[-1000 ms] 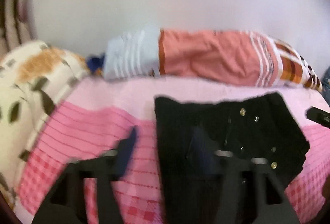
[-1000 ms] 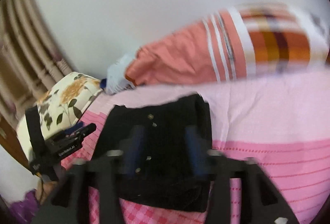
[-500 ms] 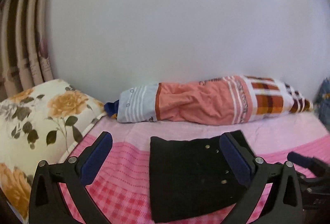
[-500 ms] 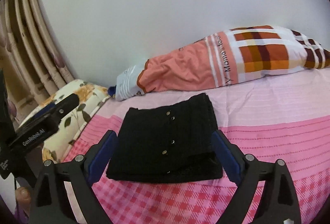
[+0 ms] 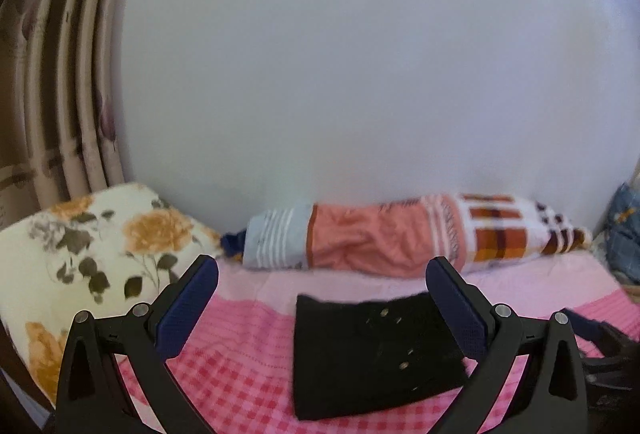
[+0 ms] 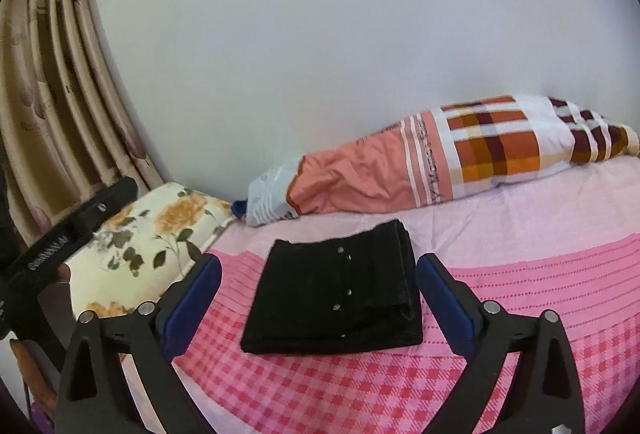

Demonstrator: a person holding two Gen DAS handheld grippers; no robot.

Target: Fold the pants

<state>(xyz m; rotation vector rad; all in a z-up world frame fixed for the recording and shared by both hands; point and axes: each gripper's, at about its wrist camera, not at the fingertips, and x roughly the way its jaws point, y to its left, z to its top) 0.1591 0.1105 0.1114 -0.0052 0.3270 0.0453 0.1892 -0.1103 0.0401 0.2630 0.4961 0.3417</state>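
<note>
Pants: black pants (image 6: 336, 294) lie folded into a flat, squarish bundle on the pink bedspread (image 6: 540, 274), small metal studs facing up, thick folded edge toward the right.
Left gripper: the left gripper (image 5: 322, 298) hangs above the bed with jaws spread wide and nothing between the blue pads (image 5: 188, 306); clear of the pants.
Right gripper: the right gripper (image 6: 320, 290) has jaws opening, with nothing gripped; pants lie on the bed beyond them, untouched.
Behind: striped and checked bolster (image 6: 460, 158) against the wall.
Left side: floral pillow (image 5: 88, 254), curtain (image 6: 48, 94).
</note>
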